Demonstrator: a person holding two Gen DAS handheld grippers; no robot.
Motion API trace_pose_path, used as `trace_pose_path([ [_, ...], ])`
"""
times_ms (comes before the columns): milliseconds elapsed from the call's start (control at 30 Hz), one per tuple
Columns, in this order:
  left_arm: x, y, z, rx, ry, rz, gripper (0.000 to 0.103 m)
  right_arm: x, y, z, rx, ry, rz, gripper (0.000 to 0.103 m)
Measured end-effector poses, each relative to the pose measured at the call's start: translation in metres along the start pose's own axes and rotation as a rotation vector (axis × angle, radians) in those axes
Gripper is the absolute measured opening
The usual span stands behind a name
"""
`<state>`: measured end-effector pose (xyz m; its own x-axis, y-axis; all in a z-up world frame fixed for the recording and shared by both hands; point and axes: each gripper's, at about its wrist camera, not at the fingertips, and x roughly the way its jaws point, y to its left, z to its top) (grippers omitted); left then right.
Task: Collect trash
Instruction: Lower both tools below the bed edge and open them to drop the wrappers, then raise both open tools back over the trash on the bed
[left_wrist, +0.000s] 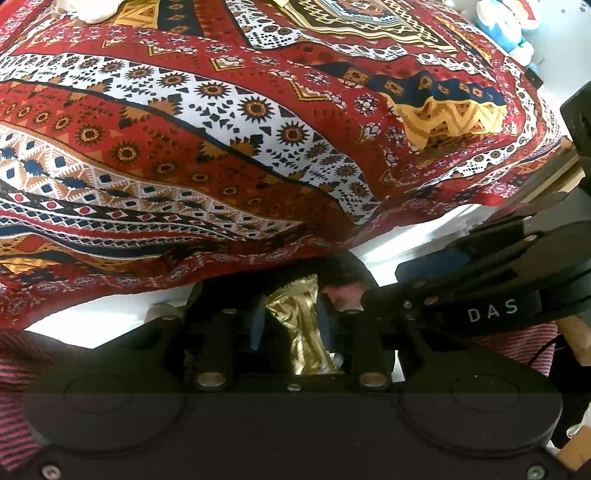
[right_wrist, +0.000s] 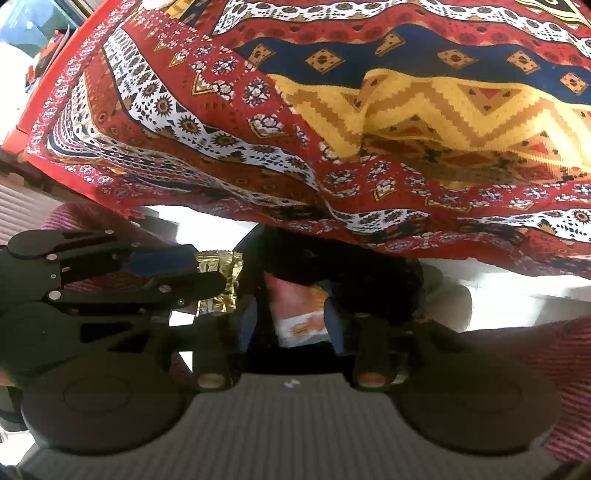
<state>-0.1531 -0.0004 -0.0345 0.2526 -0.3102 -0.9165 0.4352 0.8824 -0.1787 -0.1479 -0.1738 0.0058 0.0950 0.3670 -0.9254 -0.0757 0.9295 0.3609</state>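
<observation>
Your left gripper (left_wrist: 293, 328) points steeply down and has a gold foil wrapper (left_wrist: 306, 328) between its fingers. The wrapper's long axis runs along the fingers, from near the camera outward. The right finger seems to touch it, but beside the left finger there is a dark gap, so I cannot tell if the grip is firm or already loosened.

Your right gripper (right_wrist: 291, 317) is just to the right of the left one, and their tips are close together. Between its fingers is a white and orange snack packet (right_wrist: 301, 314), also lying along the fingers. The jaws stand rather wide and I cannot tell if the pads press on it.

Directly beyond both tips, under the hanging edge of the red patterned tablecloth (left_wrist: 258, 147), is a dark opening that I judge to be a black trash bag (right_wrist: 369, 280). So the target lies straight ahead and below both tools; letting go should drop the pieces in.
</observation>
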Motion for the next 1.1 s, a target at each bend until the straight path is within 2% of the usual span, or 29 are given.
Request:
trace_pose_path([
  [433, -0.005, 0.000, 0.001, 0.002, -0.009, 0.019, 0.039, -0.009, -0.002, -0.001, 0.006, -0.024, 0.002, 0.061],
  [1100, -0.009, -0.001, 0.001, 0.009, -0.019, 0.023, 0.041, -0.014, -0.002, -0.002, 0.005, -0.038, 0.001, 0.065],
])
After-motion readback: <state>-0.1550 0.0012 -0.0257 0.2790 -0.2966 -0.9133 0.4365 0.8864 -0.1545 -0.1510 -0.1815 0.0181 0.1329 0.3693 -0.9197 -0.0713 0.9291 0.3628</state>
